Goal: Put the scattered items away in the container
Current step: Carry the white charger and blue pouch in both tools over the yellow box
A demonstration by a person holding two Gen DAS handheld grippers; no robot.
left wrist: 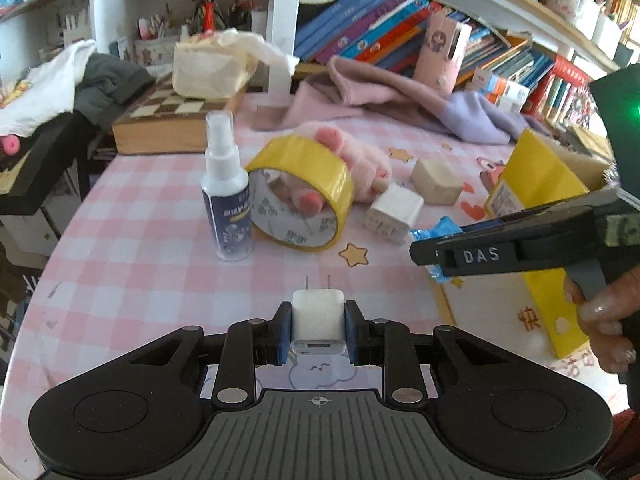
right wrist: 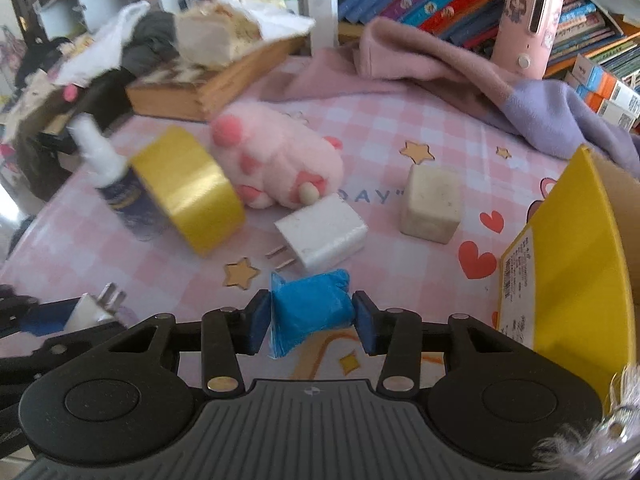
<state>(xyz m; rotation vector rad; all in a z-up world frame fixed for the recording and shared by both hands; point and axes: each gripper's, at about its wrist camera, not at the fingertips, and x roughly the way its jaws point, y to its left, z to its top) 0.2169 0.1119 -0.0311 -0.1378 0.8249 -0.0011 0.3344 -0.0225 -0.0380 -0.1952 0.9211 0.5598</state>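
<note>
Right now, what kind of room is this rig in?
Probably a child's study corner at home: shelves of books, a pink checked tablecloth with cartoon stars, and a plush paw.

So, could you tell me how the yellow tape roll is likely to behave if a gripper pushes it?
The yellow tape roll stands tilted on its edge against the spray bottle, so a push would probably roll it or topple it flat. Its glossy band may be slippery. The narrow upright bottle could tip with it.
</note>
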